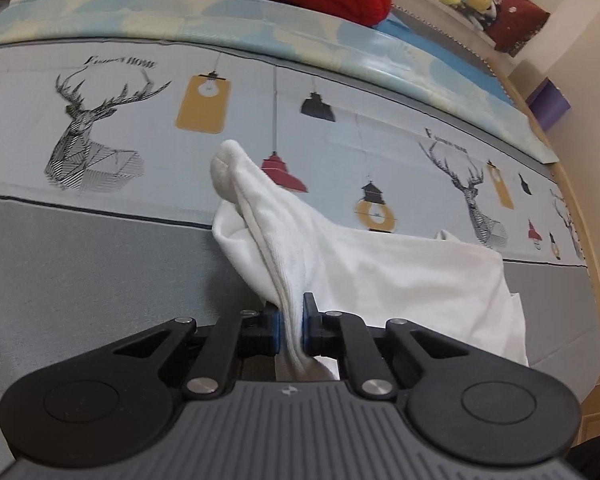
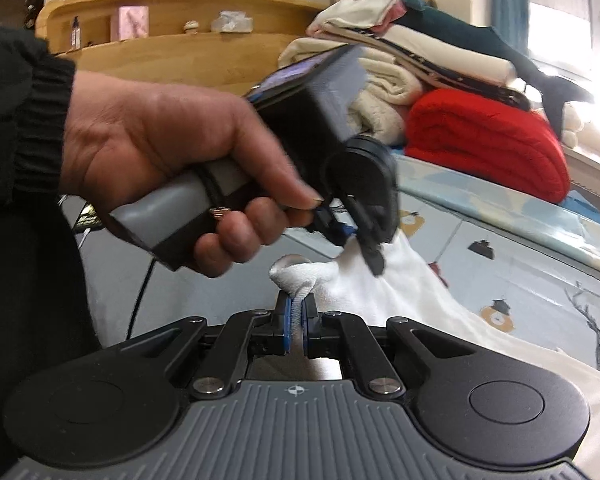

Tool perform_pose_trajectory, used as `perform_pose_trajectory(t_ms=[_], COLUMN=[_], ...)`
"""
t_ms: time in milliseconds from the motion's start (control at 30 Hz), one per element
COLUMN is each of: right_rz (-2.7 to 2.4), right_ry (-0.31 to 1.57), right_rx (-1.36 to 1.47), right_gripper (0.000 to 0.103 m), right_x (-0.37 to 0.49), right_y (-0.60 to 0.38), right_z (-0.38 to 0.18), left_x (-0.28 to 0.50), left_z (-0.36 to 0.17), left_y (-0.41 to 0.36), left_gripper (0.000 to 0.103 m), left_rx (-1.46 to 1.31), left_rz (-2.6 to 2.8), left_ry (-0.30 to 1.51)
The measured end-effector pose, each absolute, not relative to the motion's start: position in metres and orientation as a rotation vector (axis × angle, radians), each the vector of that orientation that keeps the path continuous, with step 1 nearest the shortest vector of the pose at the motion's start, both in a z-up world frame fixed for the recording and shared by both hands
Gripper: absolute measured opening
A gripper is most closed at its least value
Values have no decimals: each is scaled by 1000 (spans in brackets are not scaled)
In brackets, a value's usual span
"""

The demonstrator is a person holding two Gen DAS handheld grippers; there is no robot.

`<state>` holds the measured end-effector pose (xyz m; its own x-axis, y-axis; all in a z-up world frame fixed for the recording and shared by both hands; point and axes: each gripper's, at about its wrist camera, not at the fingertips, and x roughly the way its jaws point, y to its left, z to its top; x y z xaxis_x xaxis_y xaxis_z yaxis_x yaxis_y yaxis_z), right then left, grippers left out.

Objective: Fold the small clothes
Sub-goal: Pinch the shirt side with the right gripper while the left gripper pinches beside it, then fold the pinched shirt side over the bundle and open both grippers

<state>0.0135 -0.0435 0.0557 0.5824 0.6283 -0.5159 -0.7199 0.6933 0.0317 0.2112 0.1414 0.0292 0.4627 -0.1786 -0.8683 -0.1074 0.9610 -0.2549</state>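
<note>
My left gripper (image 1: pixel 291 330) and right gripper (image 2: pixel 296 326) each pinch the white garment (image 1: pixel 380 272); jaws nearly closed. Keep tension even, fold toward 12 o'clock on the bed (image 1: pixel 80 264)

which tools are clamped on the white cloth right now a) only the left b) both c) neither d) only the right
b: the left tool has a thick fold of the white cloth pinched between its blue pads, and the right tool is shut on a bunched edge of the same cloth.
</note>
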Motion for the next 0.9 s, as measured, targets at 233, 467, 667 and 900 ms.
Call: perform_pose_trajectory(t_ms=[233, 467, 667, 900], right_rz=[602, 322, 27, -117], right_ry=[549, 591, 706, 1055], right_rx=[-110, -42, -60, 314], right_gripper=[4, 4, 4, 5], right_x=[12, 3, 1, 21], right_y=[-112, -202, -262, -331], right_z=[52, 37, 12, -54], left_x=[219, 221, 214, 222], left_z=[41, 50, 53, 21], left_y=[84, -25, -64, -66], left_gripper=[10, 15, 50, 44], left_rx=[-314, -258, -248, -93], left_rz=[-196, -472, -605, -545], left_ry=[1026, 903, 834, 1018])
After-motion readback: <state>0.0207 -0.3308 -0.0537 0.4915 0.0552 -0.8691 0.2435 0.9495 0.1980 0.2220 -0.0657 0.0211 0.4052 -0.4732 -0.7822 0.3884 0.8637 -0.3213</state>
